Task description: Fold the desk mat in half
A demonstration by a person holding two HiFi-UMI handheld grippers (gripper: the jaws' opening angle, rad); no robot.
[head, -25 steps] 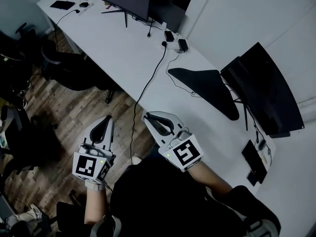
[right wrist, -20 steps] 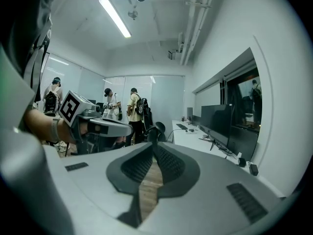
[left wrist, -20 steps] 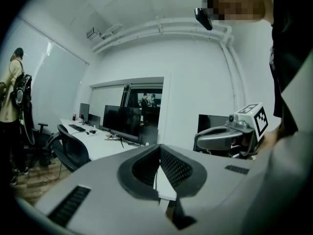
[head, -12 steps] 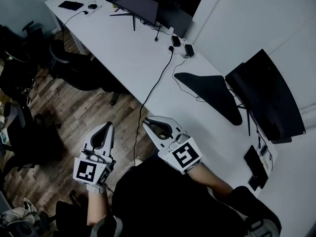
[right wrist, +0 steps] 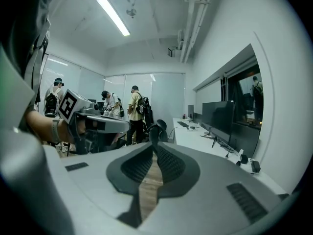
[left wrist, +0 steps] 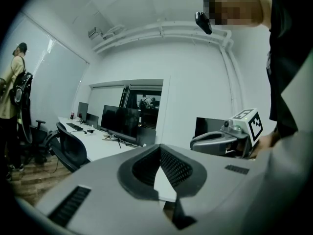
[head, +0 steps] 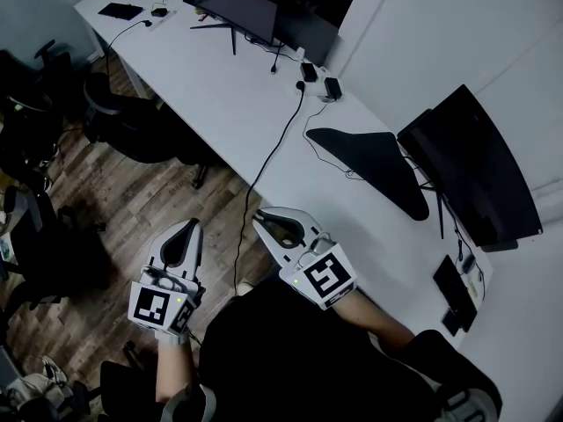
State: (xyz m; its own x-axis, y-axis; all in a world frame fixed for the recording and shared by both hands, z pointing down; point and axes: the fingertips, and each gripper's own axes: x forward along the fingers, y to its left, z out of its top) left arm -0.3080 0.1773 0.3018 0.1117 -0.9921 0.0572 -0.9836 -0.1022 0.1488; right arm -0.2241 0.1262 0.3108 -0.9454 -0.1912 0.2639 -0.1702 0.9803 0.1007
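With the jaws of the left gripper [head: 190, 227] and right gripper [head: 261, 218] pressed together and empty, what I take for the dark desk mat [head: 374, 161] lies flat on the white desk [head: 229, 95], ahead and to the right, lengthwise along the desk and nearer the right of the 2.

desk [head: 220, 95] plain white; cable [head: 268, 161] across it black. floor [head: 149, 200] brown wood planks. left gripper [head: 192, 225] and right gripper [head: 259, 216]: pale grey-white shells, dark grey ribbed pads [right wrist: 168, 163]. marker cubes [head: 321, 277] black squares on white. monitor [head: 466, 170] black. person's top [head: 290, 359] black. chairs [head: 132, 121] black
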